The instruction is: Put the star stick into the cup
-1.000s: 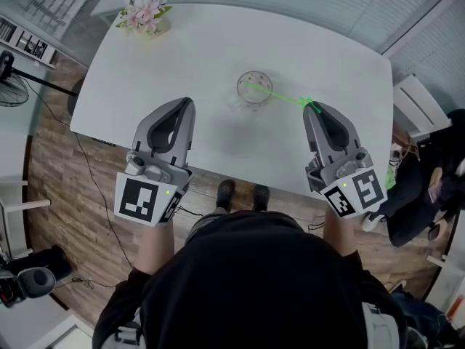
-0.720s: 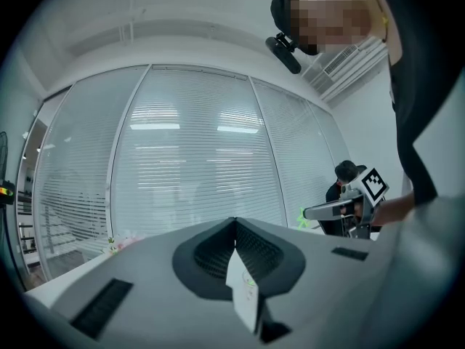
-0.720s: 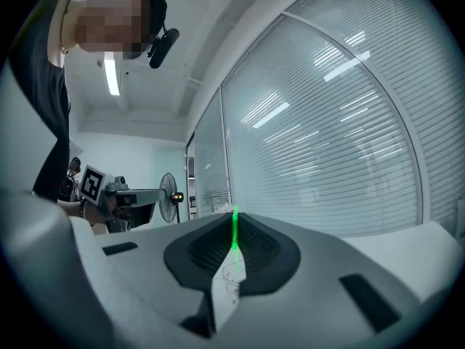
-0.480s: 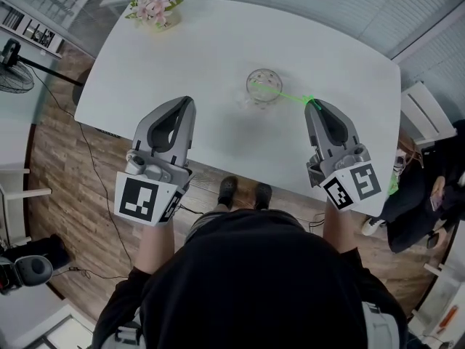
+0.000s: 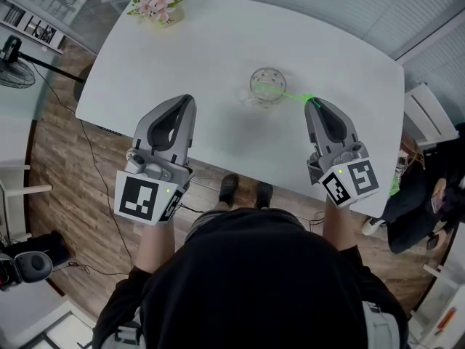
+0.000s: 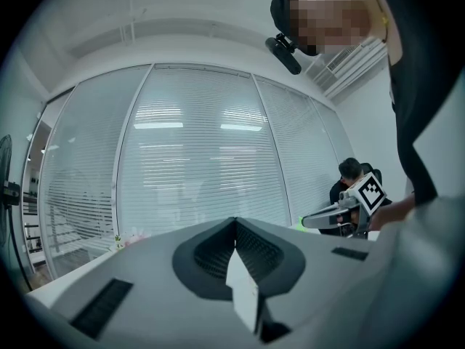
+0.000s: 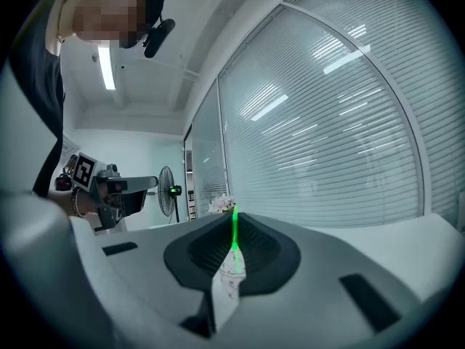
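Clear cup (image 5: pixel 267 86): upright, mid counter (image 5: pixel 203 42). Green star stick (image 5: pixel 282 94): thin, star end pinched in right tongs (image 5: pixel 312 105), other end reaching over cup mouth. Those tongs: just right of cup, clamped narrow on stick. Idle left tongs (image 5: pixel 190 102): left of cup, well apart, pressed together, nothing between. Pink flowers (image 5: pixel 158 4): counter corner, far left of cup.

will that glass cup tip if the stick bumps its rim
Probably not. The cup looks clear, small and likely light, so it might slide on the smooth white table rather than tip. The thin star stick would likely bend first.
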